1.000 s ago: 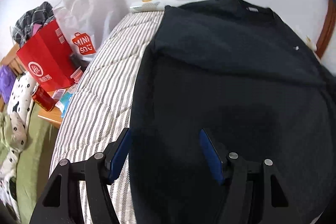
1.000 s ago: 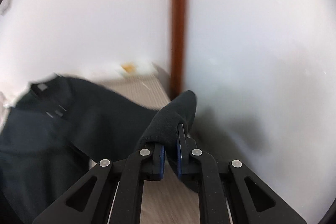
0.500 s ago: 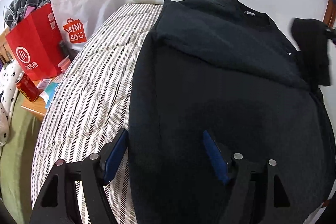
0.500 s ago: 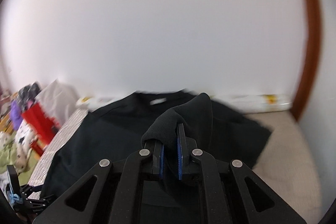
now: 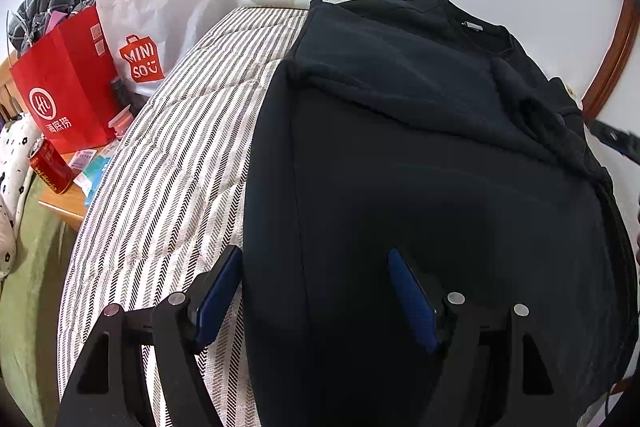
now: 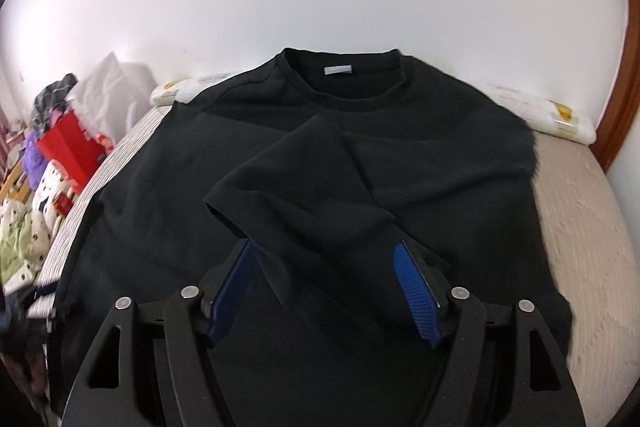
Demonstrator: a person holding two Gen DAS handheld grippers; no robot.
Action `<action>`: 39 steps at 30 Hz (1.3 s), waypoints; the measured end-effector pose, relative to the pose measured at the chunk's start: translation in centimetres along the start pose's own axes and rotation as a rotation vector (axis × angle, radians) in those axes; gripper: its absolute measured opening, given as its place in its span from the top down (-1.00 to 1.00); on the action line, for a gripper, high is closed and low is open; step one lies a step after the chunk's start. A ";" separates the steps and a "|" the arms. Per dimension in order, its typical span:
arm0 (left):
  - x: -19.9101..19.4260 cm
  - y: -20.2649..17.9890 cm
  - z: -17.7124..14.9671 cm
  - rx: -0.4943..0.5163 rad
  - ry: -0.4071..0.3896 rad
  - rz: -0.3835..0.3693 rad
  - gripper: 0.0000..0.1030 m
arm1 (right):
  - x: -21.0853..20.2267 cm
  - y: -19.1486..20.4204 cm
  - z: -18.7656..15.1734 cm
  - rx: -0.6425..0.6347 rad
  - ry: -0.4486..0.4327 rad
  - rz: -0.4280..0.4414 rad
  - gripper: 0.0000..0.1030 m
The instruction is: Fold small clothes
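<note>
While both tongs stood wide and held nothing, the black sweatshirt (image 6: 420,163) lay flat on the bed, collar toward the wall, hem toward the viewer, its long axis running from the near edge to the far edge.

Item, right gripper (image 6: 324,291): jaws spread wide over the garment's lower middle; the right sleeve (image 6: 296,195) lay folded across the chest, its cuff end just ahead of and between the blue pads, apparently touching neither.

Item, left gripper (image 5: 316,291): jaws wide, straddling the sweatshirt's left side edge; one pad over the striped mattress cover (image 5: 172,163), the other over black cloth. Judged the nearer tool for that side edge; the right nearer the laid sleeve.

Views compared: the right wrist view alone showed the neck label (image 6: 338,69), the pillow (image 6: 540,111) along the far edge and the plain beige bedding at the right edge. The left wrist view alone showed clearly the red paper bag (image 5: 68,83), white Miniso bag (image 5: 156,15) and red drinks can (image 5: 50,167) beside the bed's left edge.
</note>
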State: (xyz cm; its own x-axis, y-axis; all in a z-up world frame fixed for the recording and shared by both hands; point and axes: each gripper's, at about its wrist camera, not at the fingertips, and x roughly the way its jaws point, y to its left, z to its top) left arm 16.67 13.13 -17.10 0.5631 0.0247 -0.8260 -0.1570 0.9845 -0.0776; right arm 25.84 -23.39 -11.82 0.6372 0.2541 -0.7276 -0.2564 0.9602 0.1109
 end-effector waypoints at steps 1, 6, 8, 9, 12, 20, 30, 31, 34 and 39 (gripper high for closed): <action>0.0 0.0 0.0 0.001 0.001 -0.001 -0.42 | -0.4 -0.8 -0.4 0.012 -0.001 -0.026 -0.40; -0.2 -0.1 0.0 -0.001 0.006 -0.009 -0.42 | 0.7 -3.8 -0.9 0.130 0.048 -0.007 -0.28; -0.2 -0.1 -0.1 -0.001 0.008 -0.008 -0.42 | 1.6 -4.2 -0.8 0.150 0.059 0.009 -0.17; -0.1 -0.2 -0.1 -0.004 0.009 -0.010 -0.42 | 2.0 -4.3 -0.8 0.162 0.059 0.009 -0.13; -0.2 -0.1 -0.1 -0.022 0.007 -0.013 -0.42 | 3.4 -4.3 -0.4 0.199 0.065 0.061 0.04; -0.3 -0.2 -0.1 -0.022 0.010 -0.024 -0.42 | 5.0 -3.0 -0.3 0.155 0.094 0.042 0.82; -1.5 1.1 0.0 -0.026 -0.019 -0.046 -0.42 | 0.8 5.0 5.6 0.080 -0.053 0.208 0.85; -1.6 1.4 0.1 -0.031 -0.024 -0.050 -0.42 | 1.0 6.4 6.5 0.067 -0.060 0.228 0.85; -1.8 2.0 0.5 -0.054 -0.035 -0.061 -0.42 | 2.3 10.4 8.9 0.040 -0.072 0.284 0.85; -1.7 2.0 1.8 -0.064 -0.058 -0.068 -0.42 | 4.6 15.4 10.9 0.005 -0.013 0.415 0.72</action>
State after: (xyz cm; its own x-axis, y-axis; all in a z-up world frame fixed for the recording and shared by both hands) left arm 16.85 15.34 -14.80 0.6199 -0.0300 -0.7841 -0.1675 0.9712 -0.1696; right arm 32.73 -6.21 -6.11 0.4898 0.6209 -0.6121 -0.4894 0.7768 0.3963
